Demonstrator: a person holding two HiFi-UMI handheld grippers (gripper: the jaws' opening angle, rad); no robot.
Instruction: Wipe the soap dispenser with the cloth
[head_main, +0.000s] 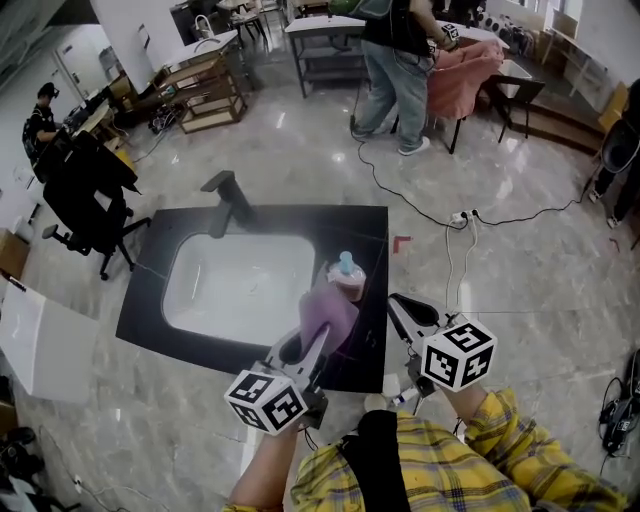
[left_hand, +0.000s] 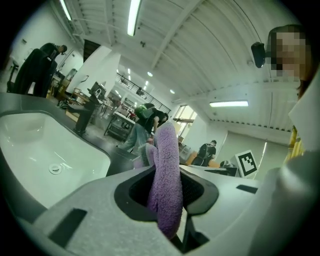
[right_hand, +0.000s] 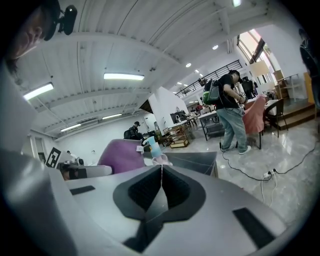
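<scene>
Both my forearms reach forward from my body, the right one in a yellow plaid sleeve (head_main: 500, 430), and each hand holds its tool pointing away from me and only slightly downward, marker cubes toward me.

My left fingers (head_main: 318, 338) are clamped on the cloth (head_main: 328, 312). In the left gripper view the purple terry fabric fills the gap between them, rises above the tips as a thick folded lobe and hangs a little below them. My right fingers (head_main: 397, 303) are pressed fully together with nothing between them; in the right gripper view they meet in a thin seam. They are to the right of the left pair, over the near right corner of the counter (head_main: 370, 225).

Just past the tips of my left fingers, beyond the cloth, stands the soap dispenser (head_main: 345, 272): a small upright pinkish bottle with a pale blue pump top. It is ahead and to the left of my right fingers. The cloth overlaps its lower left side, but I cannot tell whether they touch. It stands on the dark counter at the right rim of the white sink (head_main: 190, 300), which lies left of my left fingers.

Farther off, a black faucet (head_main: 228, 195) rises at the sink's back edge. Beyond that, a person (head_main: 395, 60) stands on the marble floor (head_main: 520, 280).
</scene>
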